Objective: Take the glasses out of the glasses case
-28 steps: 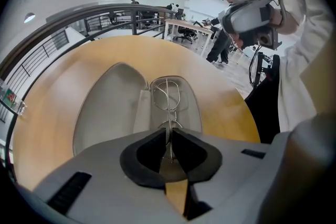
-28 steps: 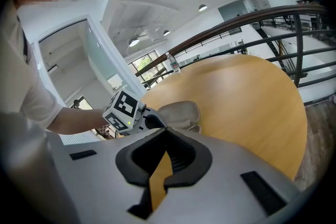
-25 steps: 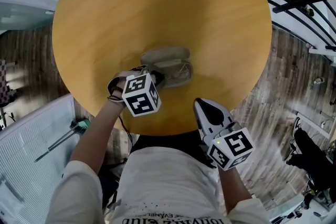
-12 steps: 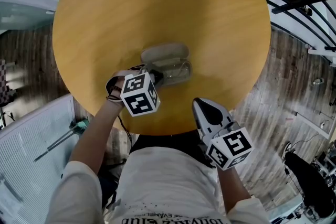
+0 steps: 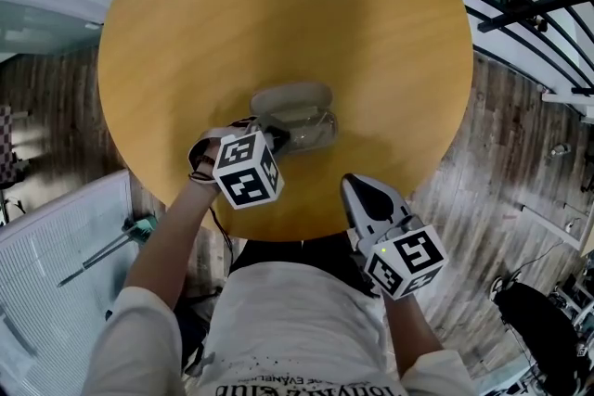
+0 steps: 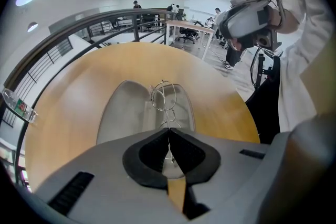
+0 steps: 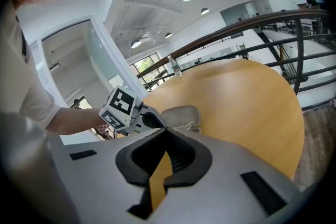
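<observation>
The round wooden table (image 5: pixel 278 5) takes up most of my head view, its top bare apart from one item. Its near edge curves just in front of my white shirt (image 5: pixel 297 329).

My right gripper (image 5: pixel 352 186) hangs over that near edge, to the right of the middle and well apart from the case. In the right gripper view its jaws are pressed together at the tips with nothing between them (image 7: pixel 165 131). Its marker cube (image 5: pixel 408 261) sits back toward my body.

My left gripper (image 5: pixel 279 137) reaches in from the near left, its marker cube (image 5: pixel 247 168) above the tabletop, with its tips at the near-left end of the case.

The grey glasses case (image 5: pixel 290 97) lies between the table's middle and its near edge. It is open, with the lid turned toward the far edge and the tray on the near side. In the left gripper view both halves lie spread flat ahead of the jaws (image 6: pixel 119 113).

The glasses (image 6: pixel 167 98) are thin wire-framed ones, and they sit over the tray half of the case. My left gripper's jaws are closed on the near end of the wire frame, which runs down between the two pads (image 6: pixel 169 134). The lenses stand ahead of the tips above the tray. I cannot tell whether the far part of the frame touches the case lining or is clear of it.
</observation>
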